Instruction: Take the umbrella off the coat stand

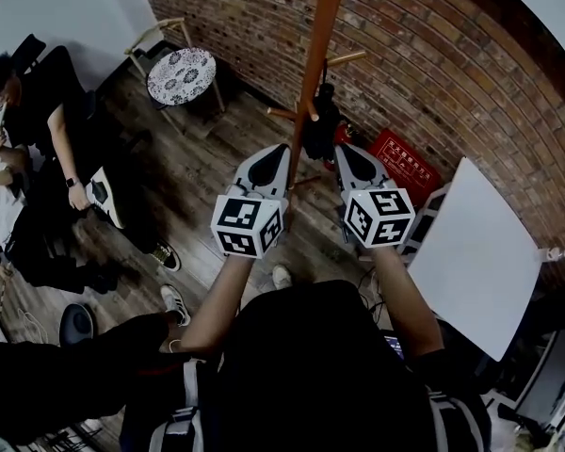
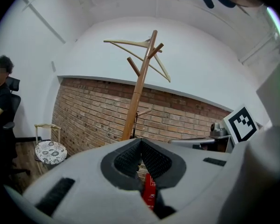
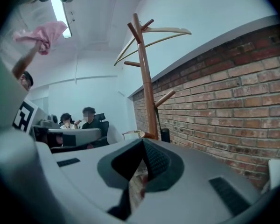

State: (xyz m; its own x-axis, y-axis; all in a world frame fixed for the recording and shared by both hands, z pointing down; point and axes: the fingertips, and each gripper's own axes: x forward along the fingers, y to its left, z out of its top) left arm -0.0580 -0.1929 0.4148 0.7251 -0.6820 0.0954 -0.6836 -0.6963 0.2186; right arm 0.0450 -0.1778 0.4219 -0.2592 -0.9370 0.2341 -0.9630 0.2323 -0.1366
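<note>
The left hand-held gripper (image 2: 141, 143) and the right hand-held gripper (image 3: 143, 143) each have their jaws closed together on nothing. Their marker cubes (image 1: 248, 224) show only black-and-white squares, no words. Both forearms (image 1: 221, 295) reach forward side by side, flanking the wooden coat stand (image 1: 315, 55). The black umbrella (image 1: 322, 121) hangs against its pole at a low peg. The white print on the red crate (image 1: 403, 166) beyond is unreadable.

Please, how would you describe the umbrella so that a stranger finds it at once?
Find the brick wall and the wooden coat stand before it. The umbrella hangs low on the stand, beside its pole. It is the only black, folded thing there; the box nearby is red.
</note>
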